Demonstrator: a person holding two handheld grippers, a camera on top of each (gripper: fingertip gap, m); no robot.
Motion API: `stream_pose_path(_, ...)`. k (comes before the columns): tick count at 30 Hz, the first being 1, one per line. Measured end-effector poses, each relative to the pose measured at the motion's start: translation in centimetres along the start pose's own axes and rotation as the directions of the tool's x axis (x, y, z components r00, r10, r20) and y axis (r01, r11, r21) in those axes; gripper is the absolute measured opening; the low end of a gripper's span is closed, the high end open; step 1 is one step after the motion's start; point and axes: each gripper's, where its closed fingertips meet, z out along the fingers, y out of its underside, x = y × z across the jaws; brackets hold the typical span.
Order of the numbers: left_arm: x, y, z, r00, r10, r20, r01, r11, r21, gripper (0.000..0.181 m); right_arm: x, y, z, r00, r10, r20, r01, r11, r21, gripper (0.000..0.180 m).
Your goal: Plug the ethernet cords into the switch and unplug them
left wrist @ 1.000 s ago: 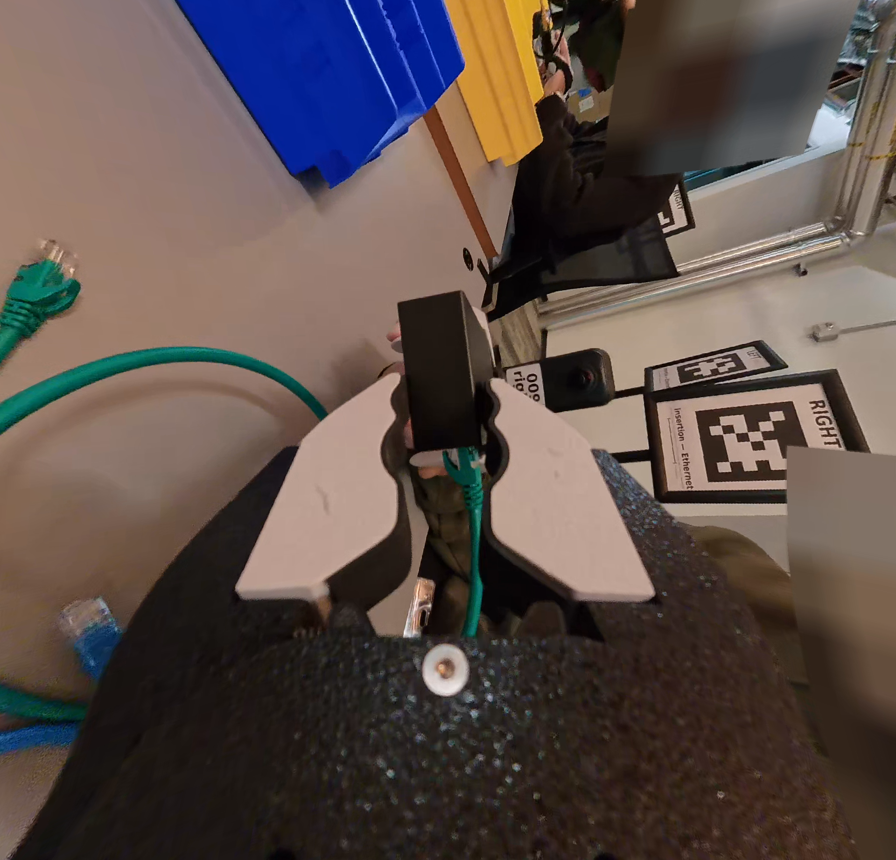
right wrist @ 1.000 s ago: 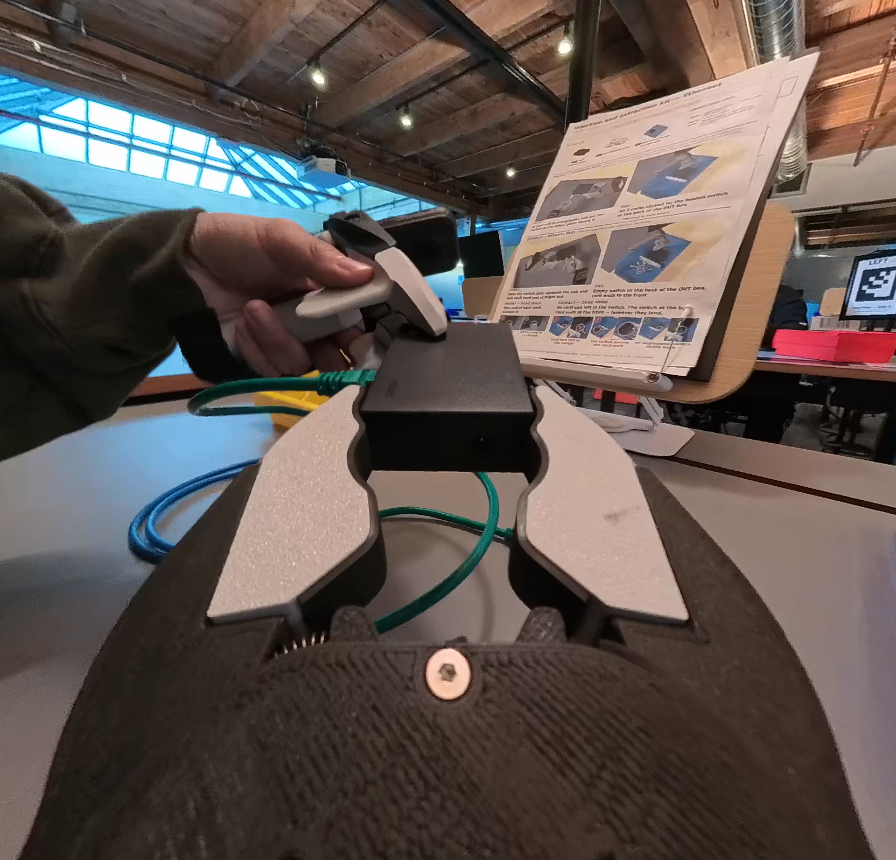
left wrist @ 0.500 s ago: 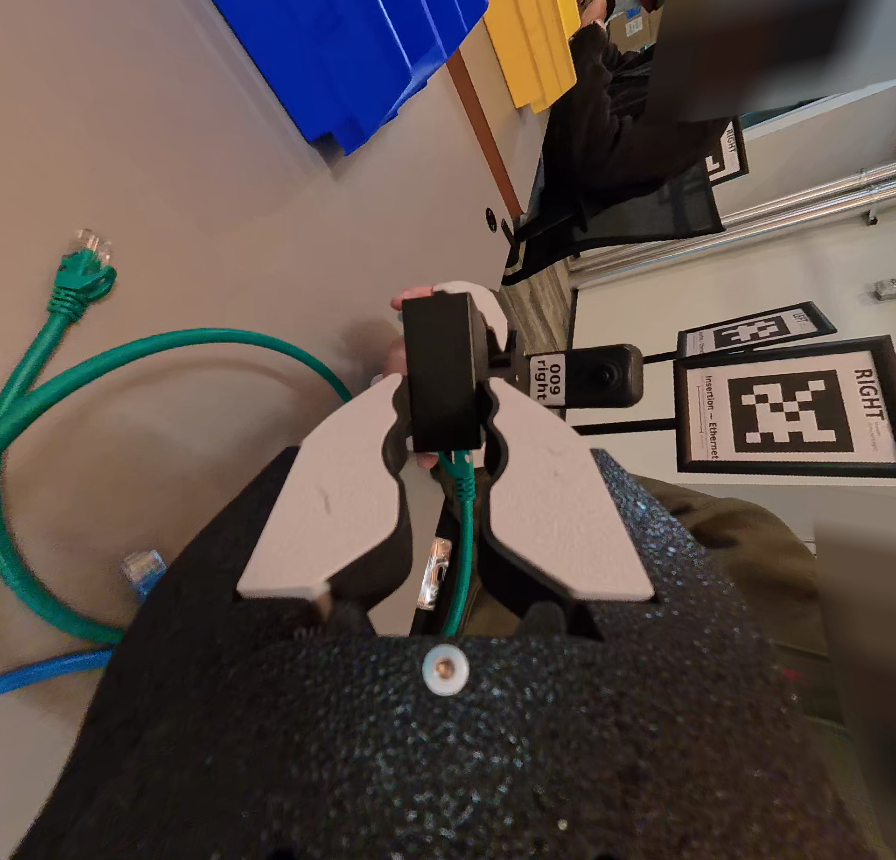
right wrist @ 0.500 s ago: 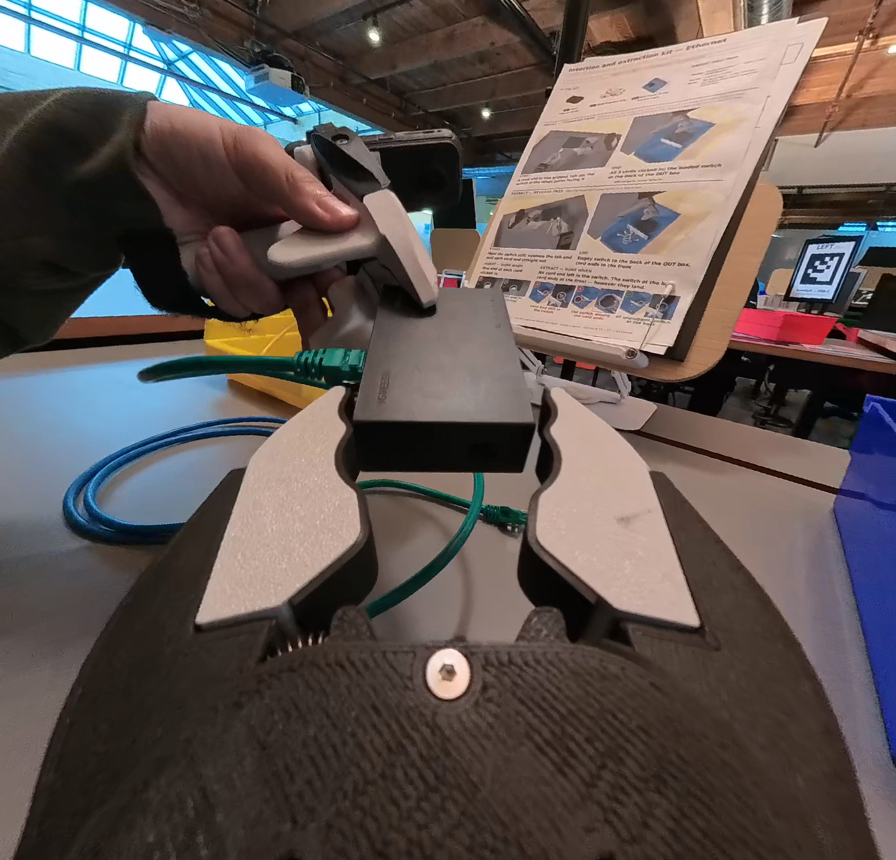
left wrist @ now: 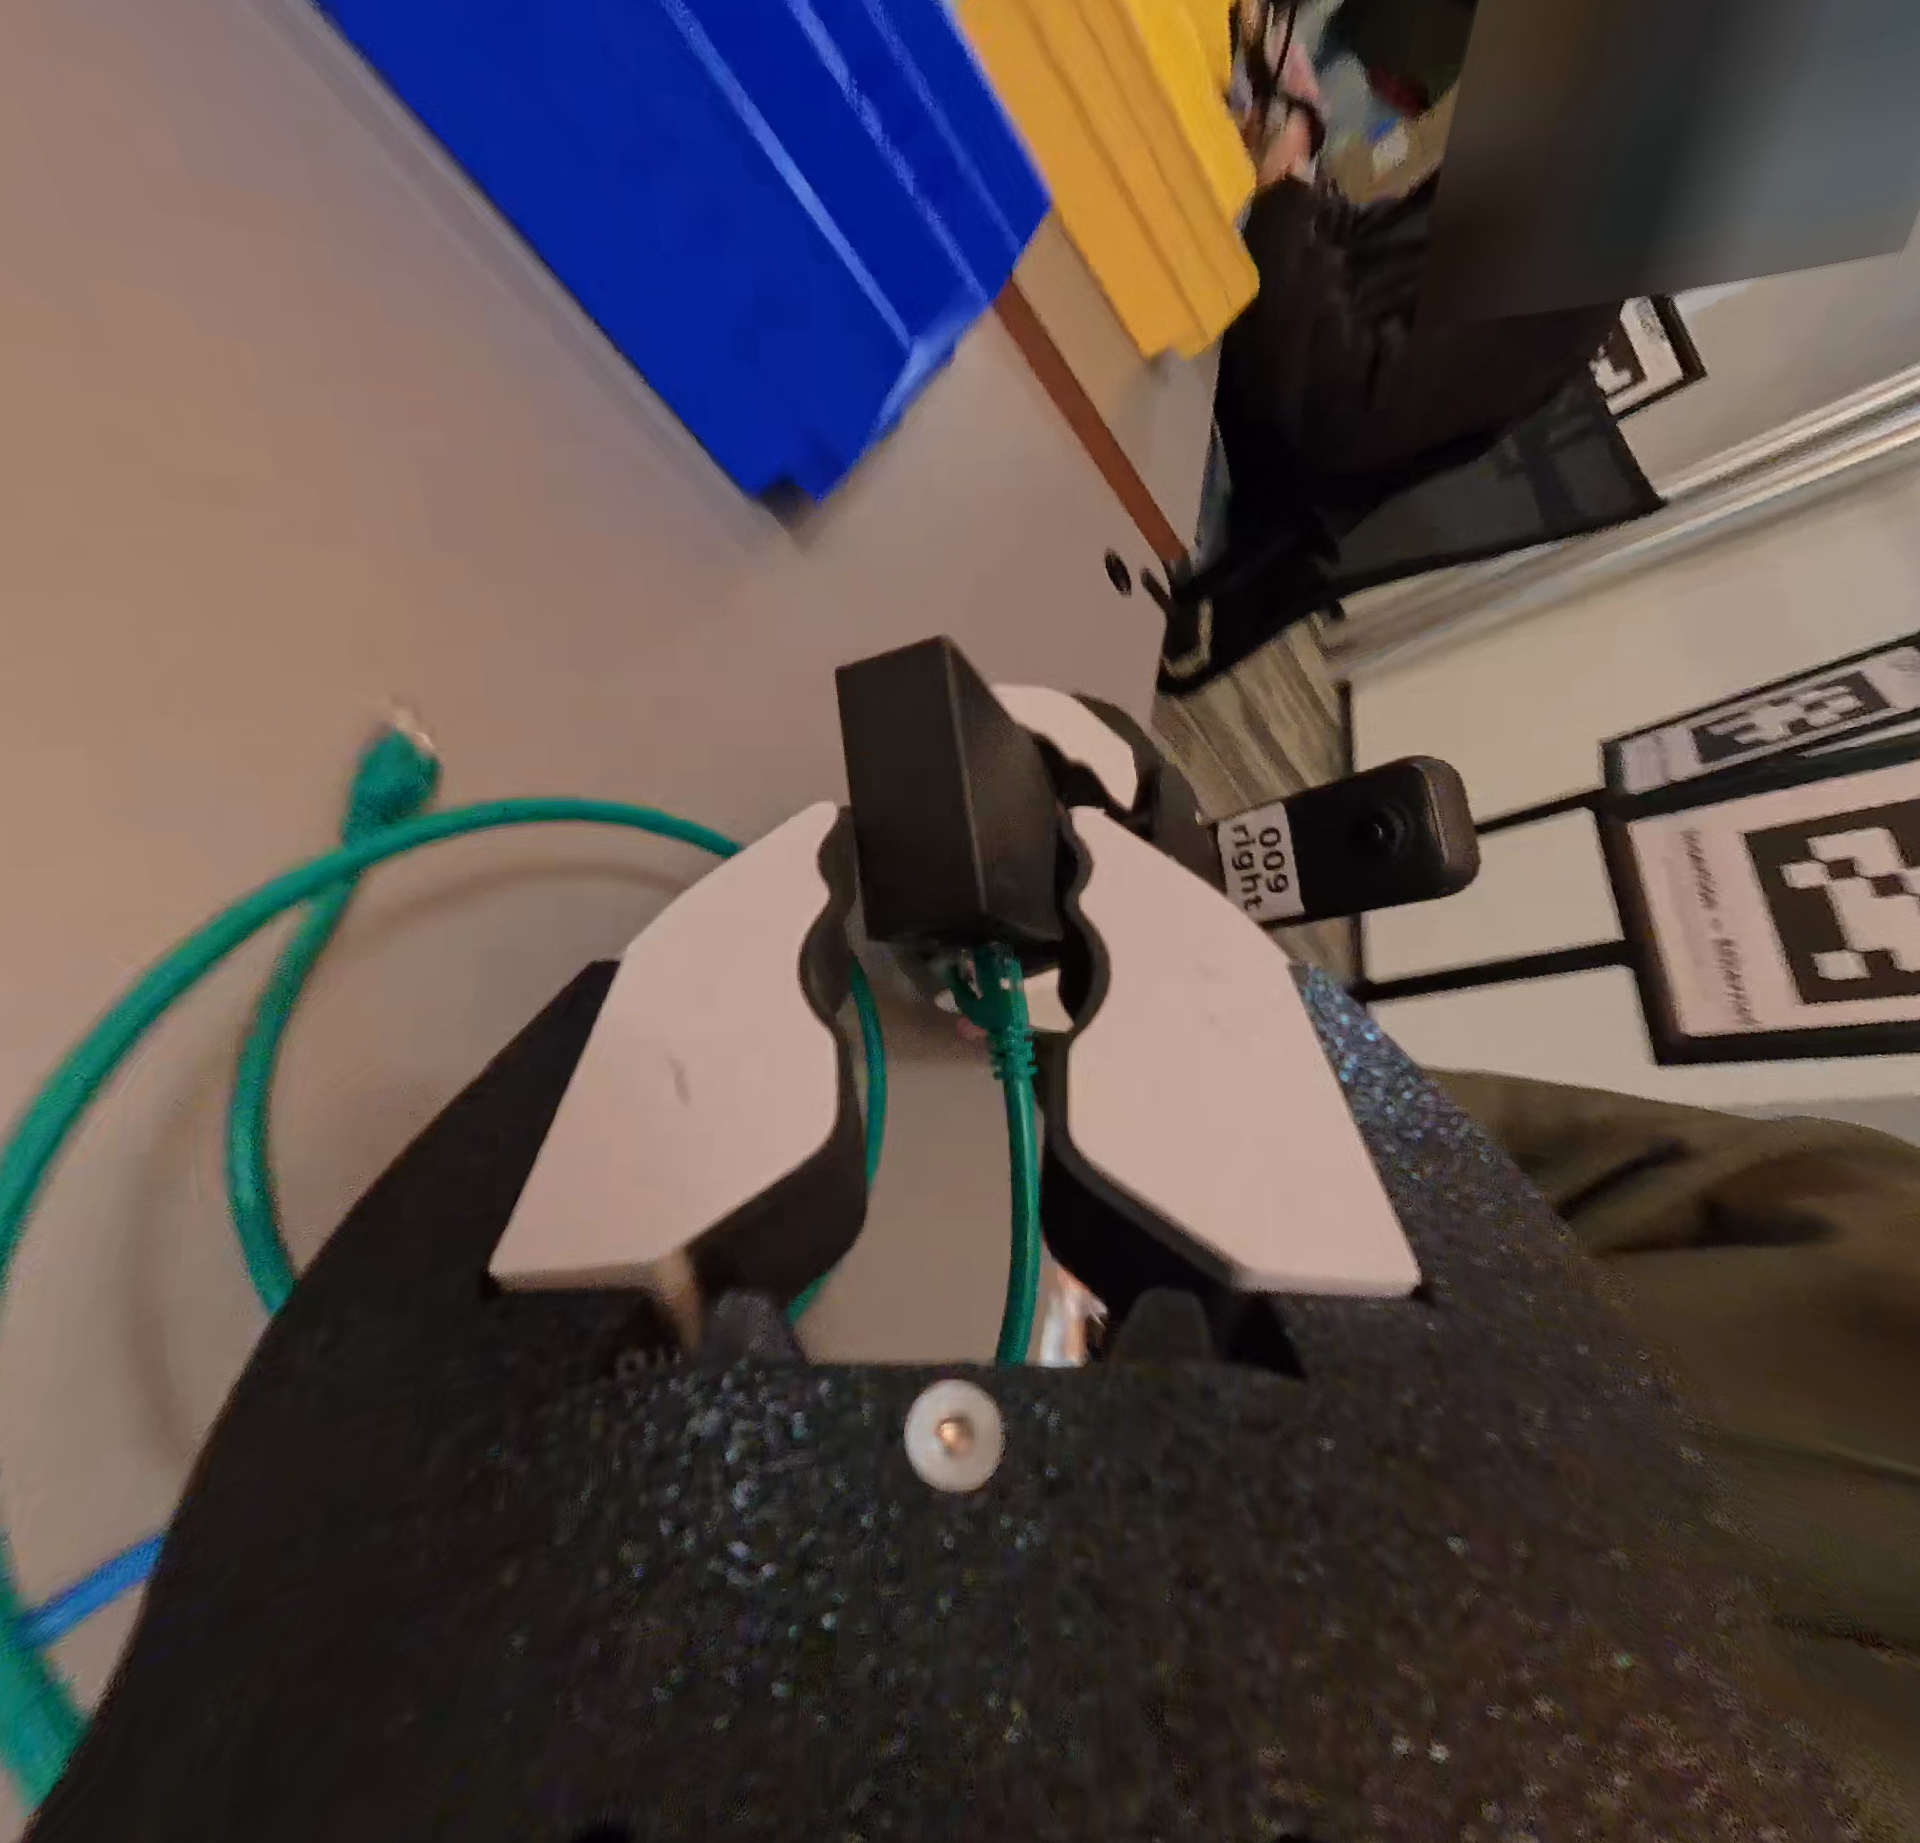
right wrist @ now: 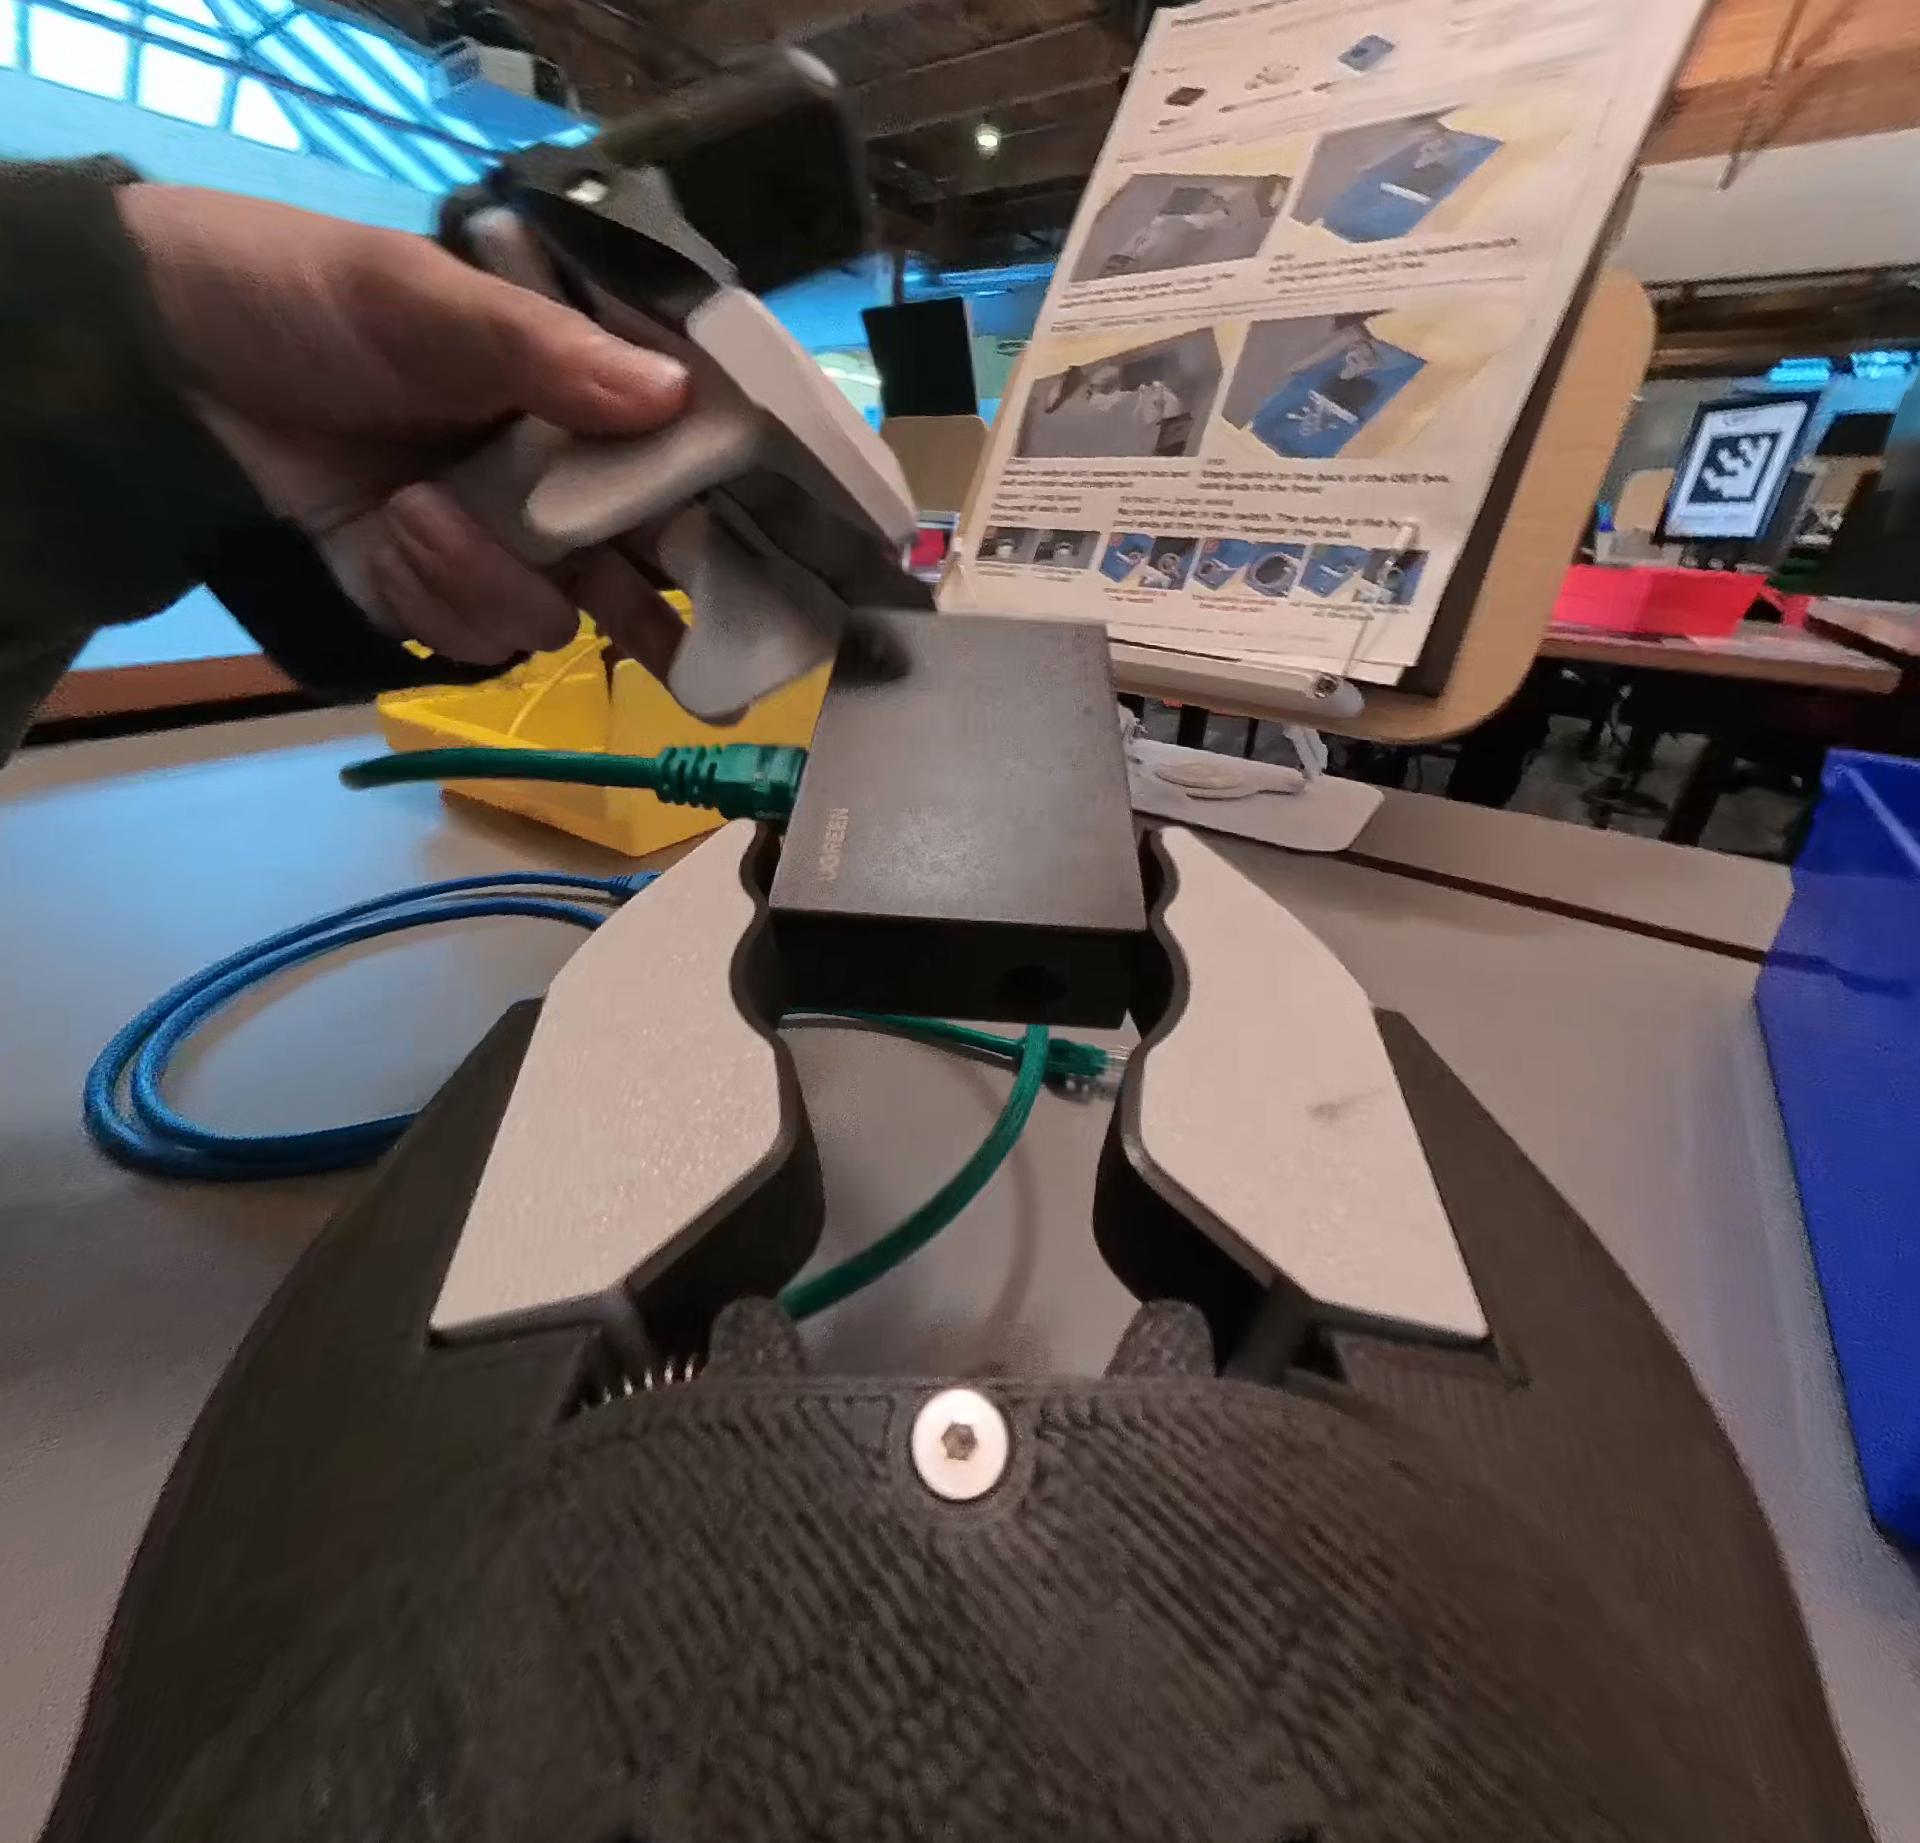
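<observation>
Swinging round together over the last second, both grippers have carried the switch across the grey table [left wrist: 260, 546], so the blue bin [left wrist: 644, 183] now fills far more of the left wrist view and has come into the right edge of the right wrist view, with the yellow bin [left wrist: 1122, 131] behind it. Beyond the work, the tilted document stand [right wrist: 1351, 287] has kept its place. Held clear of the table, the black switch [right wrist: 966, 806] sits lower and more tipped than before, showing more of its top face. The right gripper [right wrist: 956, 920] is clamped across its near end, a finger on each side. The left gripper [left wrist: 951, 858], held by a hand [right wrist: 343, 411], pinches the far left corner through the switch's thickness and is blurred, apparently mid-motion. One green ethernet cord [left wrist: 1013, 1118] runs from the left gripper's body into the switch, its plug [right wrist: 727, 770] seated in a port as before. Its spare plug [right wrist: 1081, 1061] lies loose on the table under the switch, and the blue ethernet cord [right wrist: 260, 1014] is coiled to the left, unplugged. Judging by this, one insertion is done and the pair is being repositioned, perhaps for the next cord or the bin.
</observation>
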Motion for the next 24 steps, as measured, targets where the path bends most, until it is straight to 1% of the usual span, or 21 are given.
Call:
stream_pose_path(2,0.6,-1.8,-1.9,0.990,0.121,0.074,-0.131,0.980,0.146,0.035,1.1,0.1,-0.2,0.998,0.029,-0.052,-0.029,1.000,-0.007,0.066)
stream_pose_path(3,1.3,-2.5,-3.1,0.970,0.206,0.127,-0.229,0.951,0.210,0.034,1.5,0.2,-0.4,0.997,0.036,-0.066,-0.037,0.999,-0.015,0.066)
stream_pose_path(5,2.5,-2.5,-5.5,0.888,0.372,0.271,-0.441,0.856,0.268,0.031,2.0,0.2,-0.5,0.995,0.055,-0.088,-0.056,0.998,-0.017,0.065)
stream_pose_path(7,3.0,-0.6,-6.9,0.768,0.512,0.385,-0.615,0.758,0.219,0.030,2.2,0.2,-0.6,0.993,0.068,-0.093,-0.069,0.998,-0.010,0.064)
stream_pose_path(9,2.3,2.2,-7.7,0.667,0.581,0.466,-0.701,0.701,0.132,0.030,1.9,0.2,-0.5,0.995,0.067,-0.069,-0.068,0.998,-0.015,0.063)
stream_pose_path(11,1.4,4.2,-7.7,0.603,0.604,0.520,-0.747,0.656,0.104,0.027,1.6,0.4,-0.3,0.997,0.059,-0.047,-0.061,0.998,-0.036,0.063)
stream_pose_path(12,0.8,4.8,-7.4,0.603,0.604,0.522,-0.746,0.659,0.098,0.030,1.3,0.4,-0.2,0.998,0.050,-0.031,-0.051,0.998,-0.039,0.063)
stream_pose_path(13,0.2,5.3,-6.9,0.633,0.583,0.509,-0.715,0.692,0.098,0.039,1.2,0.4,-0.2,0.999,0.040,-0.031,-0.041,0.998,-0.037,0.063)
stream_pose_path(15,-1.1,5.9,-5.4,0.752,0.498,0.432,-0.583,0.808,0.082,0.063,0.7,0.3,-0.3,1.000,0.028,0.001,-0.028,0.999,-0.029,0.063)
stream_pose_path(16,-1.7,6.0,-4.6,0.813,0.446,0.375,-0.506,0.859,0.076,0.071,0.7,0.2,-0.3,1.000,0.024,0.001,-0.024,0.999,-0.023,0.063)
stream_pose_path(18,-2.3,5.6,-2.9,0.920,0.313,0.235,-0.342,0.935,0.093,0.075,0.1,0.0,-0.4,0.999,0.013,0.039,-0.013,1.000,-0.002,0.063)
stream_pose_path(19,-2.4,5.4,-2.0,0.965,0.227,0.134,-0.241,0.966,0.096,0.077,0.2,-0.1,-0.4,0.999,0.011,0.030,-0.011,1.000,0.004,0.063)
stream_pose_path(20,-2.2,5.5,-1.2,0.992,0.127,0.013,-0.127,0.990,0.068,0.079,-0.1,-0.1,-0.5,0.998,0.013,0.055,-0.013,1.000,0.009,0.063)
stream_pose_path(21,-2.0,5.6,-0.4,0.994,0.012,-0.110,-0.011,1.000,0.011,0.080,-0.3,-0.3,-0.6,0.997,0.012,0.072,-0.013,1.000,0.025,0.063)
stream_pose_path(22,-1.9,5.8,0.1,0.972,-0.107,-0.210,0.098,0.994,-0.055,0.080,-0.2,-0.5,-0.7,0.998,0.011,0.064,-0.014,0.999,0.039,0.063)
stream_pose_path(23,-1.9,5.9,0.7,0.938,-0.207,-0.279,0.180,0.976,-0.118,0.076,-0.3,-0.6,-0.8,0.997,0.014,0.080,-0.018,0.999,0.047,0.063)
stream_pose_path(24,-1.9,6.2,1.2,0.908,-0.272,-0.319,0.227,0.959,-0.172,0.071,-0.5,-0.7,-0.9,0.995,0.017,0.098,-0.023,0.998,0.060,0.063)
